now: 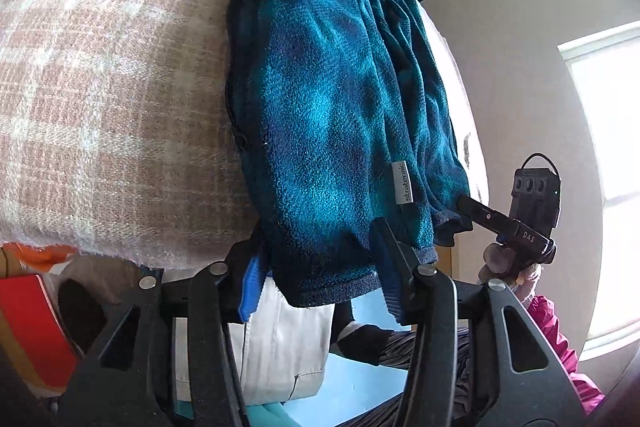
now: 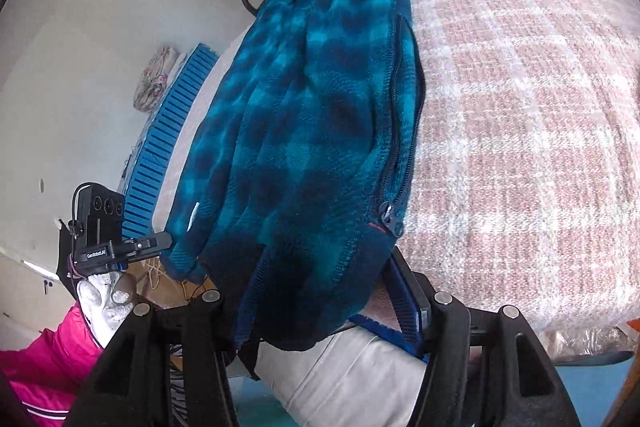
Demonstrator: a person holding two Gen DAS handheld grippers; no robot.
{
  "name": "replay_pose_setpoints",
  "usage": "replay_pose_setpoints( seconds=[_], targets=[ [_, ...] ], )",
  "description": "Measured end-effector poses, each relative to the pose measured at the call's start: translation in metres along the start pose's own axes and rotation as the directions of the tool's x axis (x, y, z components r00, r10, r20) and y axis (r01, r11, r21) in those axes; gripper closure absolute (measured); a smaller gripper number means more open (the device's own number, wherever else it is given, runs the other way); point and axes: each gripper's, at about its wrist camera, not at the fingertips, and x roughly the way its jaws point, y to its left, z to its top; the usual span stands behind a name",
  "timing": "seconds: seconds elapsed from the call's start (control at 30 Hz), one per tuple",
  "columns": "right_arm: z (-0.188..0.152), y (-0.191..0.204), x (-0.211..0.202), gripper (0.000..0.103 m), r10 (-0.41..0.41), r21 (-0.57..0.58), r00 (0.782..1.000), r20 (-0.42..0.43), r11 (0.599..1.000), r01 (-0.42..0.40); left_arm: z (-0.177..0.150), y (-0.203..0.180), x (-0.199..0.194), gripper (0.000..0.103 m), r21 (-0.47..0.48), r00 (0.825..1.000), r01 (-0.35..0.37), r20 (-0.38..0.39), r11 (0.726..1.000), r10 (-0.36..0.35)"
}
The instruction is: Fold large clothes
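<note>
You are working with 1 garment: a teal-and-navy checked fleece jacket (image 1: pixel 332 99), thick and nubby in pile, with a dark ribbed hem band, a black zipper down 1 side edge and a small grey woven label near the hem. It lies folded lengthwise into a long, narrow bundle on a bed covered by a coarse woven blanket (image 1: pixel 100 87) in dusty pink with cream grid lines; the jacket's hem end hangs just over the blanket's near edge. In the left wrist view, your left gripper (image 1: pixel 320 283) has its 2 black fingers with ribbed blue pads standing on either side of the hem; the jaws are apart and the pads do not visibly press the fleece. In the right wrist view, your right gripper (image 2: pixel 332 287) likewise straddles the hem corner below the zipper pull, jaws spread, with the cloth draped between them and 1 pad partly hidden behind the fabric. Beyond the jacket's far side in that view, a blue ribbed strip (image 2: pixel 168 147) runs along the bed, and a pink sleeve (image 2: pixel 44 359) shows at the lower left.
</note>
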Motion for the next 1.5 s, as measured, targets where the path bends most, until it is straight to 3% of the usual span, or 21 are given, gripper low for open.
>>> replay_pose_setpoints(
  seconds=[0.03, 0.07, 0.13, 0.27, 0.37, 0.57, 0.8, 0.97, 1.2, 1.5],
  targets=[
    [-0.001, 0.002, 0.001, 0.042, 0.002, -0.006, 1.0, -0.002, 1.0, -0.002, -0.001, -0.003, 0.001, 0.065, 0.021, 1.0, -0.023, 0.001, 1.0, 0.023],
    [-0.002, 0.005, 0.002, 0.048, 0.003, -0.016, 1.0, -0.01, 1.0, -0.003, -0.001, -0.008, 0.004, 0.068, 0.04, 0.999, -0.045, 0.006, 0.998, 0.045],
    [-0.002, 0.009, 0.01, 0.068, 0.019, -0.014, 0.999, -0.045, 1.0, -0.02, 0.001, -0.012, 0.003, 0.082, 0.048, 0.998, -0.057, 0.008, 0.997, 0.057],
    [-0.001, 0.014, 0.012, 0.086, 0.012, 0.011, 0.999, -0.045, 1.0, -0.011, 0.01, -0.02, -0.01, 0.09, 0.02, 1.0, -0.012, 0.019, 1.0, 0.011],
    [0.005, 0.019, -0.003, 0.088, 0.085, 0.073, 0.996, 0.001, 0.994, -0.085, 0.017, -0.034, -0.023, 0.091, 0.037, 0.999, 0.003, 0.052, 0.999, -0.005],
    [0.013, 0.026, -0.029, 0.089, 0.157, 0.149, 0.982, 0.105, 0.974, -0.172, 0.038, -0.052, -0.047, 0.091, 0.032, 0.991, 0.073, 0.111, 0.997, -0.076],
    [0.034, 0.011, -0.046, 0.09, 0.196, 0.266, 0.955, 0.223, 0.93, -0.253, 0.08, -0.059, -0.065, 0.091, 0.022, 0.979, 0.109, 0.171, 0.994, -0.112],
    [0.083, 0.02, -0.048, 0.09, 0.17, 0.264, 0.947, 0.272, 0.933, -0.243, 0.118, -0.057, -0.061, 0.091, -0.007, 0.972, 0.113, 0.21, 0.994, -0.109],
    [0.147, 0.021, -0.021, 0.09, 0.103, 0.282, 0.954, 0.28, 0.941, -0.185, 0.177, -0.035, -0.041, 0.091, -0.074, 0.972, 0.089, 0.226, 0.993, -0.07],
    [0.18, -0.014, 0.026, 0.09, 0.03, 0.37, 0.972, 0.233, 0.921, -0.117, 0.216, -0.007, 0.003, 0.091, -0.147, 0.98, 0.036, 0.201, 0.988, -0.006]
  ],
)
